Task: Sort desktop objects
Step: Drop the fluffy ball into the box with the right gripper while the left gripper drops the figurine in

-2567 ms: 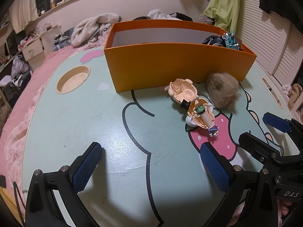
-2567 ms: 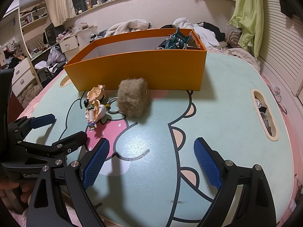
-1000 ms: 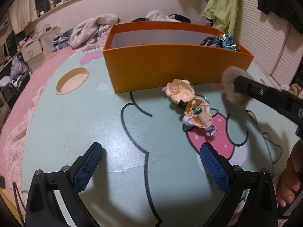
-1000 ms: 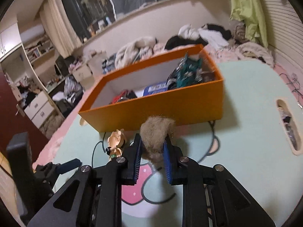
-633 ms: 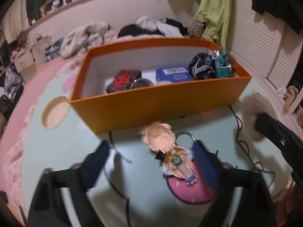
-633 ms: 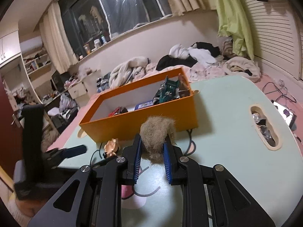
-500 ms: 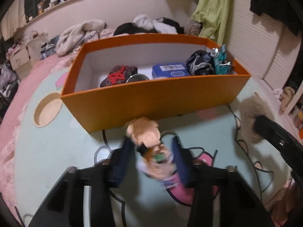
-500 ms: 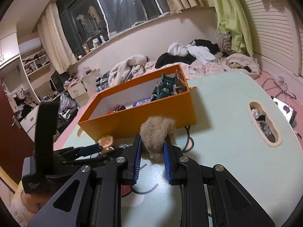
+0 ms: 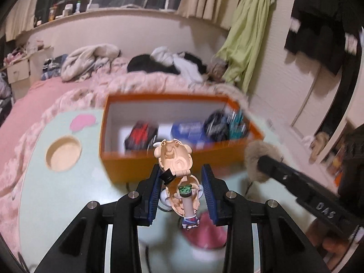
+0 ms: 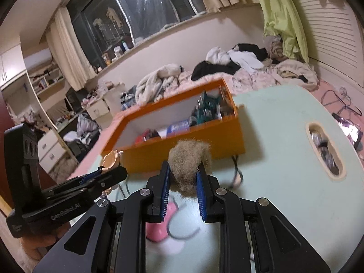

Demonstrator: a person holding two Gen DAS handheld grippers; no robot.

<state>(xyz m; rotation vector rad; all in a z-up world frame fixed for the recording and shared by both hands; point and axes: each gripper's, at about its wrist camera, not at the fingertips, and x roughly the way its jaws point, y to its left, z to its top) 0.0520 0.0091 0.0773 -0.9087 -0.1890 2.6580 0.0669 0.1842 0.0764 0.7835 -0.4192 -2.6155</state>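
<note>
My left gripper (image 9: 182,177) is shut on a peach toy figure keychain (image 9: 177,173) with an open shell, black hat and small doll, held above the table. My right gripper (image 10: 182,177) is shut on a brown fur pompom (image 10: 187,159), also lifted. The pompom (image 9: 259,161) and right gripper show at the right of the left wrist view. The left gripper with the toy (image 10: 111,157) shows at the left of the right wrist view. The orange box (image 9: 136,163) (image 10: 188,152) lies just beyond both, holding a blue tin (image 9: 188,129), a red-black item (image 9: 140,134) and teal items (image 10: 204,111).
The mint table with a cartoon print (image 10: 284,159) has a round recess (image 9: 63,157) at the left and an oval recess (image 10: 325,150) at the right holding small items. A bed with piled clothes (image 9: 136,68) lies behind the table.
The left gripper closed on the toy figure and lifted it off the table toward the box. The right gripper holds the pompom raised and has moved closer to the box.
</note>
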